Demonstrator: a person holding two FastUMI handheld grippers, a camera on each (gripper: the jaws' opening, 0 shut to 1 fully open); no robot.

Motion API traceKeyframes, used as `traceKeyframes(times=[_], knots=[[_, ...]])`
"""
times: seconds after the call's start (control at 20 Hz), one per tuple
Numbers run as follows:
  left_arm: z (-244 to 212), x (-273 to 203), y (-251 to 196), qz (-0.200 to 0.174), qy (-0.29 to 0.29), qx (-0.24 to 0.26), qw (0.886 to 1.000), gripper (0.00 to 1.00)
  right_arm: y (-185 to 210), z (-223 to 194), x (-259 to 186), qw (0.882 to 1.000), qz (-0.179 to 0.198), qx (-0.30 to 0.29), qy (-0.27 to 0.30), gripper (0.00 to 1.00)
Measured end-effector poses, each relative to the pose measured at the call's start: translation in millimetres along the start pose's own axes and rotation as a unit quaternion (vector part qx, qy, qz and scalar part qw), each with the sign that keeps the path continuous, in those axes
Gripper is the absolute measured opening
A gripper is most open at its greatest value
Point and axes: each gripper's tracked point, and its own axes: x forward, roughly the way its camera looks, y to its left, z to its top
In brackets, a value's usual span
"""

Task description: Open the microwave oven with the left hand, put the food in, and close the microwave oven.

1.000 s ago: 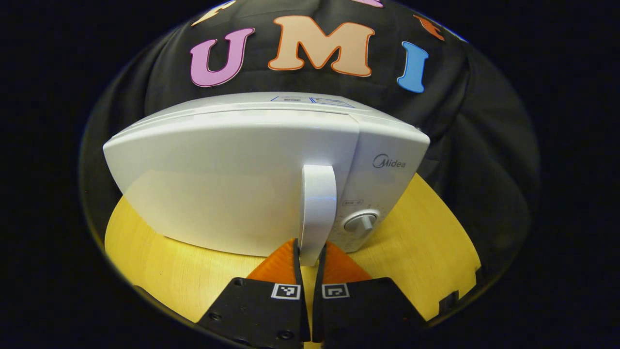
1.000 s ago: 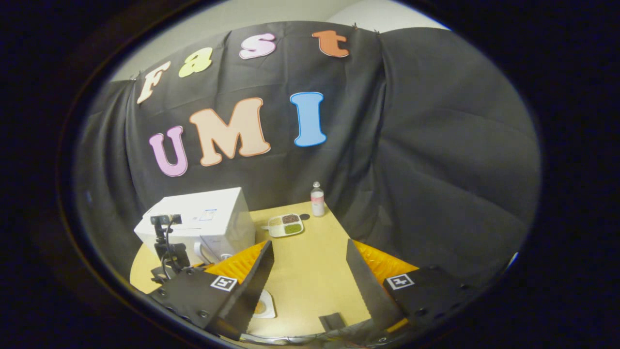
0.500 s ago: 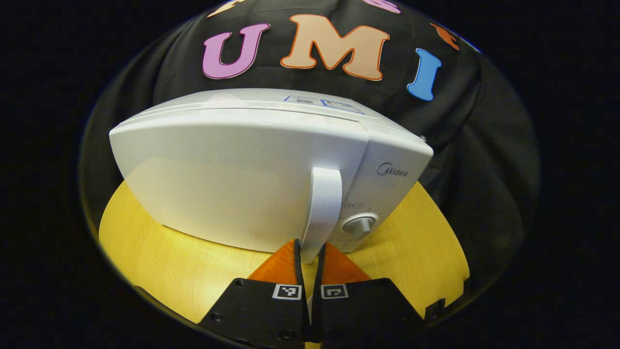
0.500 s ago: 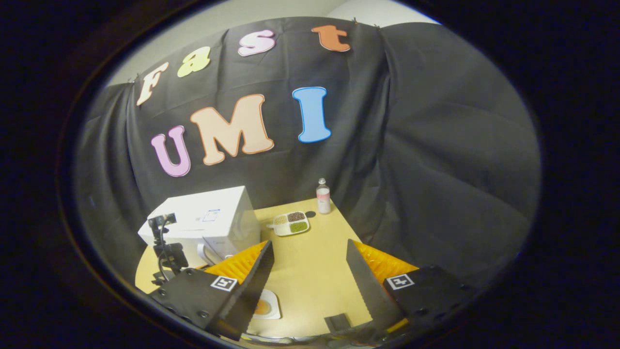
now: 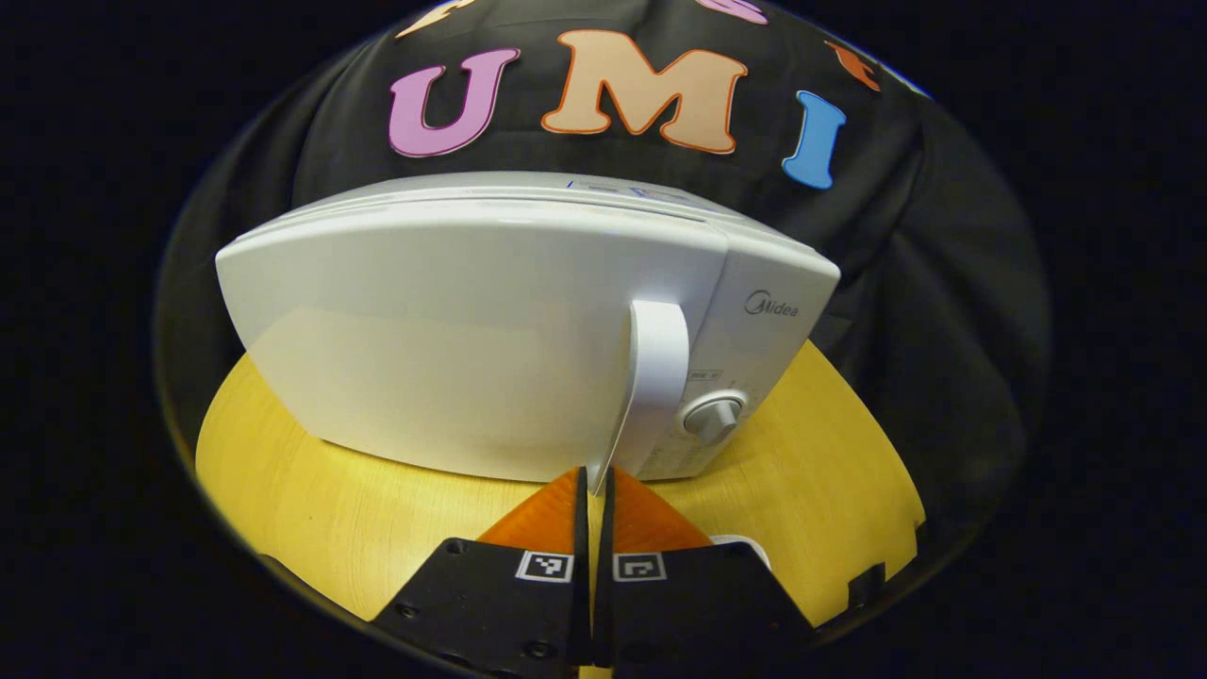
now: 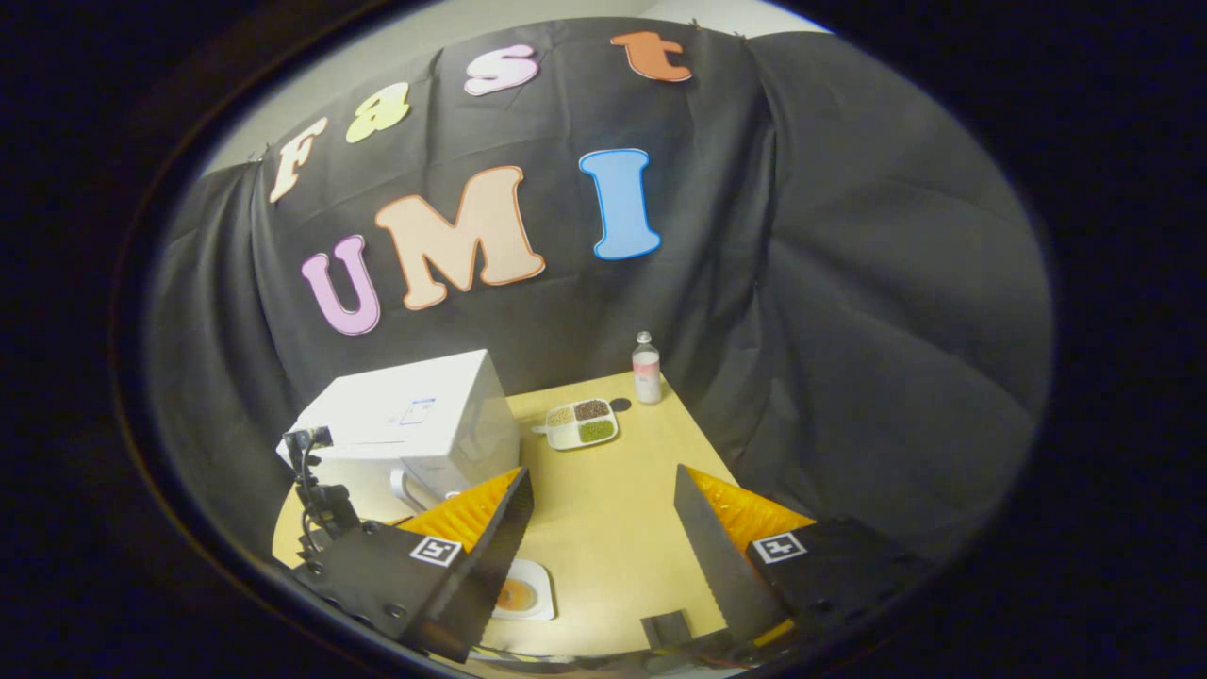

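Observation:
In the left gripper view the white microwave (image 5: 471,330) stands close ahead on the wooden table (image 5: 302,490), its door against the body. The door handle (image 5: 651,377) tapers down to a thin lower end that sits between the fingers of my left gripper (image 5: 592,481), which is shut on it. The right gripper view looks down from higher up and shows the microwave (image 6: 415,420) at the left. There my right gripper (image 6: 602,476) hangs open over the table, holding nothing. A small white plate of orange-brown food (image 6: 523,594) lies below it, partly behind one finger.
A divided tray of grains (image 6: 582,424) and a small bottle (image 6: 646,368) stand at the table's far side, right of the microwave. The left gripper's camera mount (image 6: 316,481) shows in front of the microwave. A control knob (image 5: 712,415) sits right of the handle.
My left gripper's fingers have come closer together on the handle's lower end, and the handle has slid rightward in its view. The right gripper has shifted, bringing the plate more into sight.

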Motion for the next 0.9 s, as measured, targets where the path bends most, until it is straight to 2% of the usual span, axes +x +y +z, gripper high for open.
traceKeyframes(times=[0.05,0.1,0.25,0.3,0.45,0.5,0.55,0.6,0.65,0.7,0.75,0.8,0.9], knots=[[-4.0,2.5,-7.2,-0.012,0.003,0.004,1.000,0.07,-1.2,-3.4,0.0,1.000,-0.001,-0.001,0.002,0.92],[-8.4,3.3,-11.5,-0.016,0.011,0.007,1.000,0.28,-3.5,-7.2,-0.3,1.000,-0.002,0.000,0.007,0.92],[-12.3,10.0,-15.1,-0.009,0.018,0.018,1.000,0.79,-6.4,-11.4,-6.0,1.000,-0.007,0.007,0.008,0.92],[-11.1,13.0,-11.6,0.002,0.017,0.022,1.000,0.81,-9.0,-12.7,-8.3,1.000,-0.011,0.008,0.009,0.92],[-9.1,20.3,-3.3,0.022,0.017,0.019,0.999,0.78,-18.6,-16.2,-15.1,1.000,-0.024,0.009,0.011,0.92],[-8.2,23.0,-1.0,0.024,0.017,0.020,0.999,0.83,-20.7,-15.7,-17.3,1.000,-0.027,0.011,0.010,0.92],[-6.7,25.3,-0.2,0.026,0.014,0.018,0.999,0.77,-22.2,-17.4,-18.8,0.999,-0.030,0.013,0.010,0.92],[-5.9,26.8,-1.1,0.023,0.015,0.017,0.999,0.75,-23.7,-17.2,-20.0,0.999,-0.033,0.015,0.010,0.92],[-5.5,28.3,0.8,0.028,0.015,0.019,0.999,0.80,-25.5,-18.8,-21.3,0.999,-0.035,0.017,0.011,0.92],[-2.9,29.9,0.2,0.029,0.013,0.022,0.999,0.70,-26.0,-19.0,-22.2,0.999,-0.037,0.017,0.012,0.92],[-1.2,31.3,-2.0,0.027,0.011,0.022,0.999,0.66,-26.0,-20.9,-23.1,0.999,-0.038,0.017,0.013,0.92],[2.2,32.2,-4.6,0.024,0.009,0.020,0.999,0.55,-25.2,-21.7,-22.6,0.999,-0.038,0.015,0.014,0.92],[10.1,36.0,-7.5,0.021,0.005,0.015,1.000,0.41,-22.6,-24.2,-23.5,0.999,-0.036,0.010,0.017,0.92]])
